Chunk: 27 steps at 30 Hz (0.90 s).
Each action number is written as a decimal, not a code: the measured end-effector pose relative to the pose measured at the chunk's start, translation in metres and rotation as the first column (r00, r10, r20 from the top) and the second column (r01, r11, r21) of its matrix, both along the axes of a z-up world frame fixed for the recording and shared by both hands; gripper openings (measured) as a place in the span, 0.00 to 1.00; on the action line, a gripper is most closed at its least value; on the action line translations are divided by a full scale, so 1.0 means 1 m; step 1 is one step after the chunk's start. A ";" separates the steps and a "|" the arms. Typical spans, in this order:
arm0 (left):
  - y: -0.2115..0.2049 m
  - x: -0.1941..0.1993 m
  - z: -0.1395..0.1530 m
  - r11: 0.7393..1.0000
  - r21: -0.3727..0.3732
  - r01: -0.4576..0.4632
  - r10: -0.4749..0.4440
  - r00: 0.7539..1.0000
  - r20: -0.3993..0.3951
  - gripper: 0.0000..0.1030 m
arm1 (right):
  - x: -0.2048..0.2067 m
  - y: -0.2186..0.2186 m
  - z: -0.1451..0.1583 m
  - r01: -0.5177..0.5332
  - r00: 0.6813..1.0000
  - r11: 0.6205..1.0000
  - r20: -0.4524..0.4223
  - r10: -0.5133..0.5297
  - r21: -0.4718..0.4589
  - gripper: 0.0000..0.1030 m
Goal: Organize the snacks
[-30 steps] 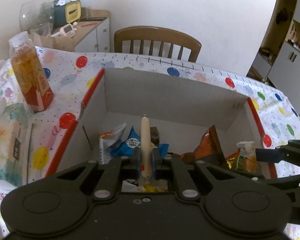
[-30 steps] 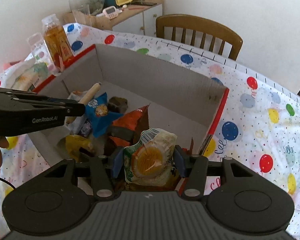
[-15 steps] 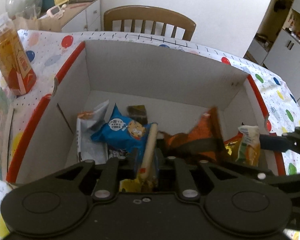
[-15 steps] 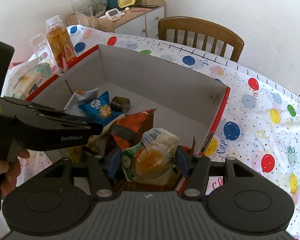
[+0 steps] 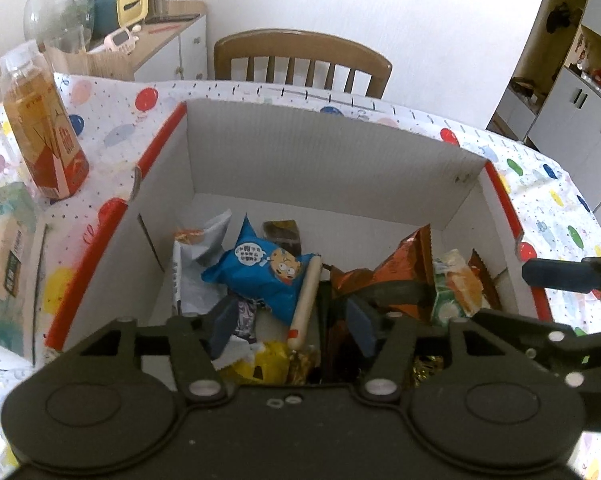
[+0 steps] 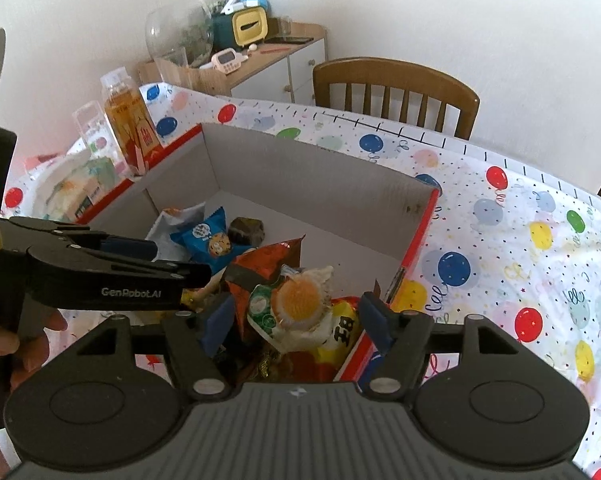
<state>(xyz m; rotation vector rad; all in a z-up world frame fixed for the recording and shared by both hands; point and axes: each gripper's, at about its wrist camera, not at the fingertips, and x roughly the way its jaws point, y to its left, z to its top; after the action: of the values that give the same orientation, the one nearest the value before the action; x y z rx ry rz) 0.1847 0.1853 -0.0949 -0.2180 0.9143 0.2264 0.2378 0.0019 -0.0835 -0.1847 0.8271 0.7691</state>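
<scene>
A white cardboard box with red edges stands on the balloon-print table and holds several snack packets. My left gripper is open above its near side. A sausage stick lies loose between the jaws, leaning on a blue cookie packet. My right gripper is open over the box's near right corner. A green and white egg packet lies free between its jaws on an orange packet. The egg packet also shows in the left wrist view.
An orange drink bottle stands left of the box, with a tissue pack nearer. A wooden chair is behind the table. A cabinet with clutter is at the back left. The left gripper's body crosses the right wrist view.
Both grippers have opened. The left let go of the sausage stick, which now lies in the box. The right let go of the egg packet, which rests on the other snacks.
</scene>
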 end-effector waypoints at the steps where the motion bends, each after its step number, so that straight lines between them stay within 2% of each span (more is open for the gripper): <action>1: -0.001 -0.001 0.002 1.000 0.002 0.000 0.000 1.000 0.006 0.61 | -0.001 -0.003 0.002 0.005 1.000 1.000 0.001 -0.005 0.009 0.73; 3: -0.002 -0.005 0.006 1.000 0.004 0.001 -0.001 1.000 0.018 0.64 | -0.004 -0.009 0.007 0.009 1.000 1.000 0.005 -0.010 0.028 0.77; 7: -0.005 -0.013 0.017 1.000 0.004 -0.005 0.005 0.999 0.044 0.71 | -0.007 -0.019 0.015 0.011 1.000 0.999 0.006 -0.011 0.053 0.77; 10: -0.009 -0.019 0.025 1.000 0.013 -0.006 0.005 0.997 0.071 0.81 | -0.011 -0.027 0.022 0.012 1.000 0.997 0.017 -0.013 0.078 0.77; 19: -0.025 -0.040 0.050 0.998 0.065 0.000 -0.008 0.992 0.126 0.92 | -0.023 -0.048 0.038 0.023 0.999 0.989 0.029 -0.028 0.147 0.78; 22: -0.030 -0.046 0.057 0.998 0.064 0.006 -0.015 0.990 0.140 0.92 | -0.027 -0.056 0.042 0.035 0.999 0.984 0.034 -0.042 0.173 0.82; 27: -0.039 -0.056 0.070 0.997 0.080 0.004 -0.017 0.986 0.167 0.97 | -0.036 -0.069 0.047 0.046 0.997 0.979 0.057 -0.058 0.197 0.84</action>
<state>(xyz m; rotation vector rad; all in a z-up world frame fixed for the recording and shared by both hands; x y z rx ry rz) 0.1289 0.1462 -0.0245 -0.1559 0.7377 0.2305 0.2019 -0.0669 -0.0363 -0.0115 0.6900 0.7862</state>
